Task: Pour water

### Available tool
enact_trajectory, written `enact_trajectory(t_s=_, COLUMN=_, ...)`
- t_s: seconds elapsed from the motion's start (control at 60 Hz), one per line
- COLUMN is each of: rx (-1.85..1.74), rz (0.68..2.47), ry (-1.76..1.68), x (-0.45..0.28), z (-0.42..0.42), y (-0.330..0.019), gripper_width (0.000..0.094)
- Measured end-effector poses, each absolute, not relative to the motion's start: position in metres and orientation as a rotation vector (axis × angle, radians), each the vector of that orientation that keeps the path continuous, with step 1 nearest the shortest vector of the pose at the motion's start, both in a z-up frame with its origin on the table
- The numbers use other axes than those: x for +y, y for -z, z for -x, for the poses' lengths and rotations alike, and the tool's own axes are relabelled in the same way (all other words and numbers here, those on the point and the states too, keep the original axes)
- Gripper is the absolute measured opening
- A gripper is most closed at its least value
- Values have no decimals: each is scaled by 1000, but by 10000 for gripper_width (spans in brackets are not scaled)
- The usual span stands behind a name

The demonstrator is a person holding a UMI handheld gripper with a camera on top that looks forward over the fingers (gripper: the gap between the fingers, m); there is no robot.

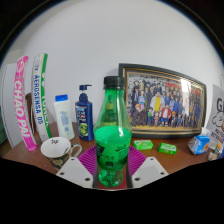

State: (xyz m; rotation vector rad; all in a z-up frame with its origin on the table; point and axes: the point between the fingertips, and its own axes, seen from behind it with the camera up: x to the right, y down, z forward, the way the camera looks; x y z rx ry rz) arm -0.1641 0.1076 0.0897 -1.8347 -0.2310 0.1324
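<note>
A green plastic bottle (112, 130) with a green cap stands upright between my fingers, filling the gap just above them. My gripper (112, 168) is shut on the bottle, with the magenta pads (88, 160) pressed against both of its sides. A white patterned mug (58, 150) rests on the wooden table (180, 165) to the left of the bottle, its opening facing up. The bottle's base is hidden behind the fingers.
A framed group photo (165, 100) leans on the wall at the right. A blue pump bottle (84, 112) and a small white bottle (65, 115) stand behind the mug. Pink and green banners (28, 100) lean at the left. Small green packets (155, 147) lie to the right.
</note>
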Motion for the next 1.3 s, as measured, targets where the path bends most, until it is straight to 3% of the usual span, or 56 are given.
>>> enact_trajectory(t_s=0.233, rx=-207, rz=1876, ry=-127, x=103, z=161, y=-84, gripper_width=551)
enact_trajectory(t_s=0.333, rx=-211, rz=1955, ry=-121, x=93, z=161, y=-76, gripper_width=865)
enact_trajectory(t_s=0.383, rx=-210, rz=2000, ry=-96, x=86, z=159, y=-74, gripper_width=827)
enact_trajectory(t_s=0.533, rx=-183, rz=2068, ry=-5, x=42, z=149, y=-99, gripper_width=848)
enact_trajectory(t_s=0.8, rx=-90, rz=2193, ry=88, x=-97, z=151, y=-151, gripper_width=852)
enact_trajectory(t_s=1.033, rx=-50, rz=2242, ry=137, x=-189, z=147, y=-165, gripper_width=852)
enact_trajectory(t_s=1.3, rx=-27, rz=2240, ry=122, x=-222, z=142, y=-168, gripper_width=851)
